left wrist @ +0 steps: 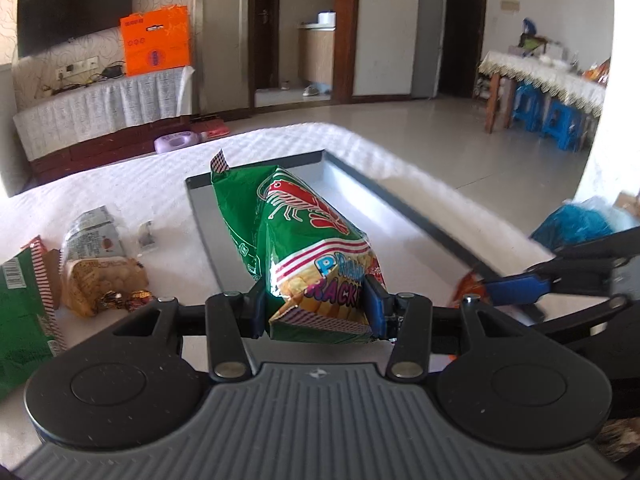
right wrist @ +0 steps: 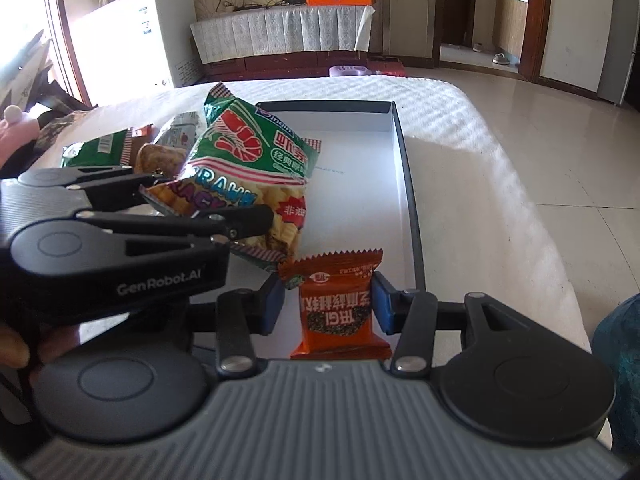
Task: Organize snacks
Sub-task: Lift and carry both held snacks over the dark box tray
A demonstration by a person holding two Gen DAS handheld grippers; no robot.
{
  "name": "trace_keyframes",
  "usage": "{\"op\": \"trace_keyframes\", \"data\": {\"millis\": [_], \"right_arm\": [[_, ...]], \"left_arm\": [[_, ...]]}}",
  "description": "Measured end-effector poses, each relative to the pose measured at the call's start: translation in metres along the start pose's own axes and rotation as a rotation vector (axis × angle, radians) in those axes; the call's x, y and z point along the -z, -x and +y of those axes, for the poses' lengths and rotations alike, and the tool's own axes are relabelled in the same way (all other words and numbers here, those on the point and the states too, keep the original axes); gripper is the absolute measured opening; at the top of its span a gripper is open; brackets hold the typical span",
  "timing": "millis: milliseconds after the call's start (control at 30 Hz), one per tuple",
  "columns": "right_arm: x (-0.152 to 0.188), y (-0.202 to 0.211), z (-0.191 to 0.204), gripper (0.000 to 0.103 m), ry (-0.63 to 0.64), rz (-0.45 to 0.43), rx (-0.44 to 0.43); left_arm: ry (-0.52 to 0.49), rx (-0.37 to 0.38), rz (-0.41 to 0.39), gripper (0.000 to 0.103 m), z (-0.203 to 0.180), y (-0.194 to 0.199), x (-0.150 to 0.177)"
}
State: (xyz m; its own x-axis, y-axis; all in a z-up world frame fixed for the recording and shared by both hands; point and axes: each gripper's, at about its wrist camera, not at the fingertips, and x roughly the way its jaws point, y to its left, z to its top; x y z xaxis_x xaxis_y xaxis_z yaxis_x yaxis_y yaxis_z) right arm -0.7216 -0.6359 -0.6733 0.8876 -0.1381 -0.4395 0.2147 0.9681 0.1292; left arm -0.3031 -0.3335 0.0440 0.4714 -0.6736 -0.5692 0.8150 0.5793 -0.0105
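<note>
My left gripper (left wrist: 318, 308) is shut on a green prawn cracker bag (left wrist: 296, 236), held above the near left part of a shallow dark-rimmed tray (left wrist: 360, 178) on the white bed. In the right wrist view the same bag (right wrist: 248, 168) is pinched by the left gripper (right wrist: 192, 208), over the tray (right wrist: 404, 168). My right gripper (right wrist: 328, 304) is shut on a small orange snack packet (right wrist: 340, 304), at the tray's near edge. The right gripper (left wrist: 504, 286) shows at the right of the left wrist view.
Several loose snacks lie on the bed left of the tray: a green bag (left wrist: 20, 312), a tan wrapped pack (left wrist: 100, 276), small candies (left wrist: 124, 300). A TV cabinet (left wrist: 100, 104) stands beyond the bed. A blue bag (left wrist: 576, 224) lies at the right.
</note>
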Motion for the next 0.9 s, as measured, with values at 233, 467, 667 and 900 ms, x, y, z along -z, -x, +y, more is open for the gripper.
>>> {"op": "trace_keyframes", "data": {"millis": [233, 467, 667, 900], "right_arm": [[0.0, -0.004, -0.008, 0.049, -0.019, 0.006, 0.007], [-0.001, -0.01, -0.006, 0.049, -0.013, 0.018, 0.017], [-0.002, -0.017, -0.007, 0.049, -0.006, 0.024, 0.037], [-0.005, -0.023, -0.006, 0.048, 0.018, 0.023, 0.053]], "left_arm": [[-0.009, -0.003, 0.001, 0.053, 0.004, -0.001, 0.0], [-0.019, 0.014, 0.008, 0.054, 0.005, 0.007, 0.002], [-0.035, -0.006, 0.0, 0.055, 0.002, 0.009, 0.004], [-0.039, -0.013, 0.0, 0.056, -0.001, 0.009, 0.004]]}}
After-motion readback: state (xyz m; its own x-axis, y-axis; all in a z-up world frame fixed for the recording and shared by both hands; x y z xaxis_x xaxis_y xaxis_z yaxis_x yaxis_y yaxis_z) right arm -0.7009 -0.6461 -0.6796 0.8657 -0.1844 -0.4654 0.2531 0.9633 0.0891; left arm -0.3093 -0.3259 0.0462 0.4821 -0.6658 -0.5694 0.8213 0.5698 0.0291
